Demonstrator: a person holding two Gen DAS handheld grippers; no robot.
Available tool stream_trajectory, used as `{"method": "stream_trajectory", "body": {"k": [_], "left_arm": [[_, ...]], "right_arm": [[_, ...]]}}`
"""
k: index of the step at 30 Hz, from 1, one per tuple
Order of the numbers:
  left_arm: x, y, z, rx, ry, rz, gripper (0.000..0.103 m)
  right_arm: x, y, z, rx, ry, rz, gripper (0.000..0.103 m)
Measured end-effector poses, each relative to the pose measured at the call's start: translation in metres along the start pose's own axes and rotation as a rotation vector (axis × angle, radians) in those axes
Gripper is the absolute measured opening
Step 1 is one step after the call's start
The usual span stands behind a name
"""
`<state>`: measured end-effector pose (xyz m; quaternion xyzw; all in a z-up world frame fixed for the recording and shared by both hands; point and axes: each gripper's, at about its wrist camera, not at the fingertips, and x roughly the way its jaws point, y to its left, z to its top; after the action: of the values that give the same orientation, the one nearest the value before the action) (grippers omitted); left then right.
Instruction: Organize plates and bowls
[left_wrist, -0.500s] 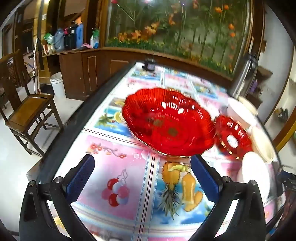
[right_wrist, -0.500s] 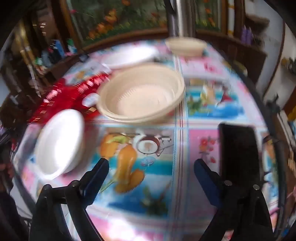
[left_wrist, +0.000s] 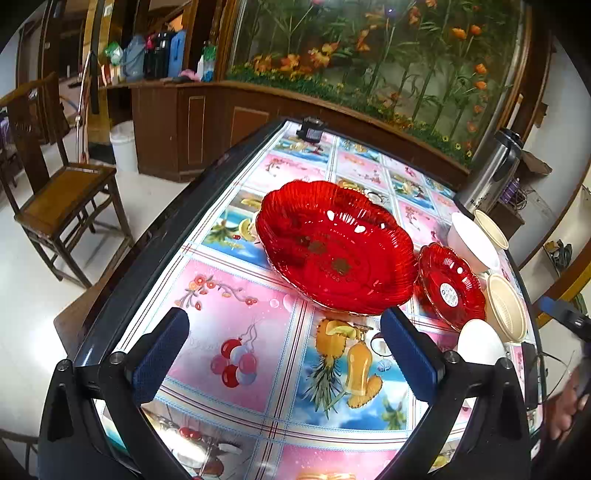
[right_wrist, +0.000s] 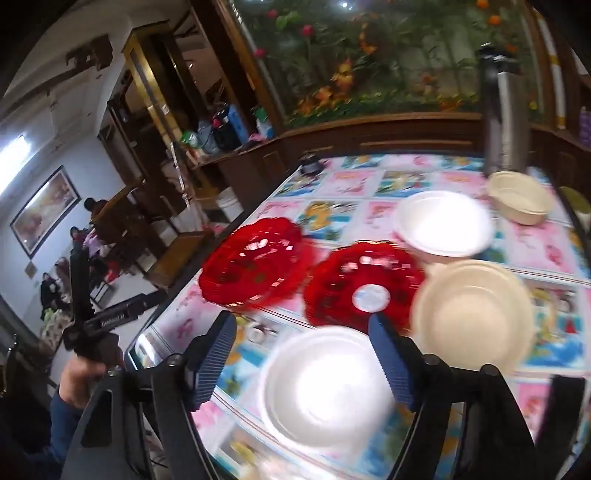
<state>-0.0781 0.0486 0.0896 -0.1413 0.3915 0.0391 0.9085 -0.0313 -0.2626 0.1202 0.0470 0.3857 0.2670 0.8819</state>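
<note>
A large red scalloped plate lies on the patterned table, with a small red plate to its right. Two white bowls and two cream bowls stand along the right edge. My left gripper is open and empty, just short of the large plate. My right gripper is open and empty above the near white bowl. The right wrist view also shows the large red plate, small red plate, near cream bowl and far white bowl.
A steel thermos stands at the table's far right corner, and a small black object at the far end. A wooden chair stands left of the table. A black phone lies near the right edge.
The right gripper has swung left: it now faces the red plates and the near white bowl instead of the cream bowl. The left gripper has hardly moved.
</note>
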Motion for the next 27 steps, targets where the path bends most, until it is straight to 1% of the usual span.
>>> {"method": "stream_trajectory", "body": {"k": [1,2,3,4,6,7,8,9,11,12,13,14,15,16,18,19,20,23,27], "left_arm": [[0.001,0.0,0.003,-0.002,0.012,-0.001,0.103],[0.003,0.001,0.007,-0.007,0.024,-0.001,0.103],[0.004,0.002,0.009,-0.016,0.032,-0.001,0.103],[0.006,0.003,0.014,-0.022,0.037,-0.004,0.103],[0.012,0.004,0.021,-0.015,0.059,-0.005,0.103],[0.015,0.003,0.026,-0.008,0.071,0.0,0.103],[0.019,0.003,0.031,0.0,0.077,0.008,0.103],[0.024,0.003,0.037,0.005,0.082,0.022,0.103],[0.034,0.004,0.046,-0.006,0.098,0.031,0.103],[0.039,0.005,0.05,-0.013,0.106,0.026,0.103],[0.044,0.007,0.054,-0.027,0.111,0.025,0.102],[0.049,0.009,0.058,-0.033,0.117,0.023,0.099],[0.056,0.011,0.062,-0.037,0.133,0.025,0.091],[0.062,0.012,0.065,-0.039,0.147,0.027,0.086],[0.076,0.016,0.069,-0.043,0.176,0.035,0.067],[0.081,0.017,0.07,-0.048,0.19,0.033,0.064],[0.088,0.02,0.071,-0.054,0.205,0.023,0.063],[0.098,0.023,0.07,-0.06,0.224,0.017,0.063],[0.105,0.028,0.069,-0.069,0.234,-0.004,0.063]], "right_arm": [[0.012,0.001,0.004,0.01,0.014,0.011,0.065],[0.025,0.002,0.008,0.025,0.035,0.021,0.064],[0.025,0.003,0.014,0.068,0.052,0.061,0.064],[0.031,0.009,0.017,0.072,0.034,0.067,0.062],[0.052,0.012,0.024,0.104,0.05,0.047,0.061],[0.059,0.012,0.03,0.131,0.068,0.061,0.059],[0.069,0.012,0.032,0.145,0.081,0.053,0.052],[0.079,0.012,0.033,0.157,0.095,0.039,0.048],[0.097,0.013,0.032,0.18,0.112,0.032,0.033],[0.107,0.014,0.034,0.211,0.131,0.038,0.03],[0.114,0.013,0.034,0.228,0.137,0.038,0.03],[0.118,0.012,0.035,0.246,0.141,0.043,0.03],[0.122,0.011,0.036,0.254,0.142,0.04,0.03],[0.126,0.011,0.036,0.254,0.139,0.028,0.03],[0.132,0.011,0.036,0.259,0.144,0.018,0.03],[0.136,0.009,0.037,0.27,0.153,0.02,0.028],[0.14,0.007,0.037,0.275,0.161,0.02,0.025],[0.147,0.001,0.04,0.295,0.182,0.004,0.025],[0.155,-0.003,0.042,0.301,0.187,0.013,0.025]]}}
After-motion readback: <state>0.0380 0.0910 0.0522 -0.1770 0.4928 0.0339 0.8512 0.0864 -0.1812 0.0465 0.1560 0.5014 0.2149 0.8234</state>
